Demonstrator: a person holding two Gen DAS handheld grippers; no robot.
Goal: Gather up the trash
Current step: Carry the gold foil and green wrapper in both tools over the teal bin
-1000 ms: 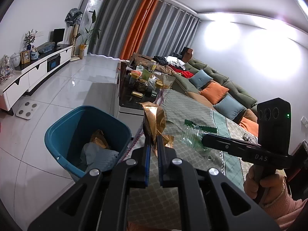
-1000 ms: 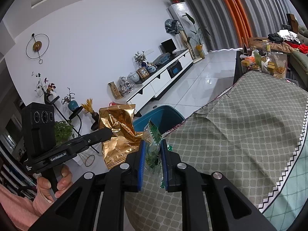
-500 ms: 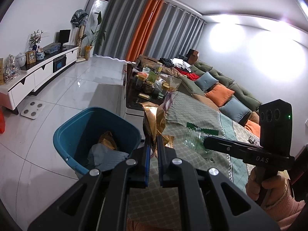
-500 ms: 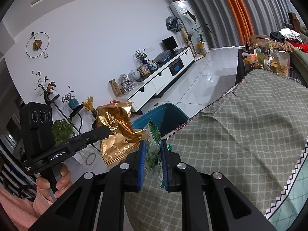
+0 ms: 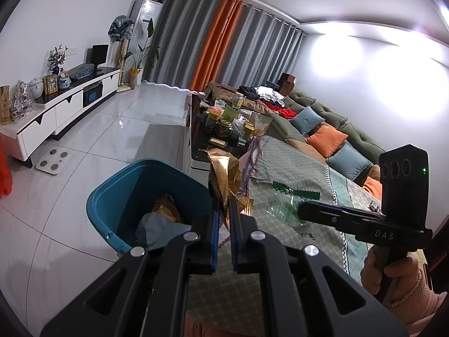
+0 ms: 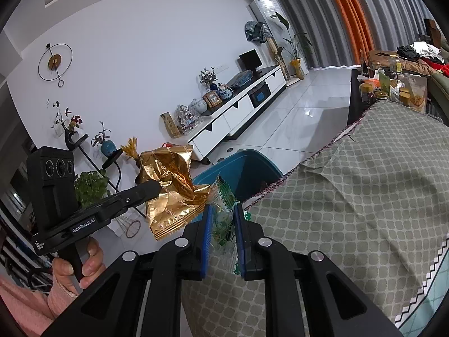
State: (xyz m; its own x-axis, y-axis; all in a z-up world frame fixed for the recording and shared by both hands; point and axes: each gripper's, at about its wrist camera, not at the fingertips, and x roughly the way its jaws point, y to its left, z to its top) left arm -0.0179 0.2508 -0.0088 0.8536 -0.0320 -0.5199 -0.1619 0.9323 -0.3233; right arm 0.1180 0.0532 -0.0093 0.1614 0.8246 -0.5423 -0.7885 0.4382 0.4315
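My left gripper point(image 5: 223, 210) is shut on a crumpled gold foil wrapper point(image 5: 224, 178), held above the near edge of the cloth-covered table, just right of the blue trash bin point(image 5: 112, 196). The wrapper also shows in the right wrist view point(image 6: 168, 188). My right gripper point(image 6: 223, 216) is shut on a clear plastic wrapper with a green zigzag edge point(image 6: 224, 210); it also shows in the left wrist view point(image 5: 286, 202). The bin point(image 6: 247, 163) stands on the floor beside the table and holds gold and grey trash.
A table with a grey-green patterned cloth point(image 6: 364, 196) lies right of the bin. A dark coffee table with jars and packets point(image 5: 230, 123) stands behind. A sofa with cushions point(image 5: 331, 137) runs along the right. A white TV cabinet point(image 5: 56, 112) lines the left wall.
Both grippers keep their hold on the wrappers. The left view has shifted so the bin sits nearer the middle of the frame; the gold wrapper has drifted slightly closer to the bin.
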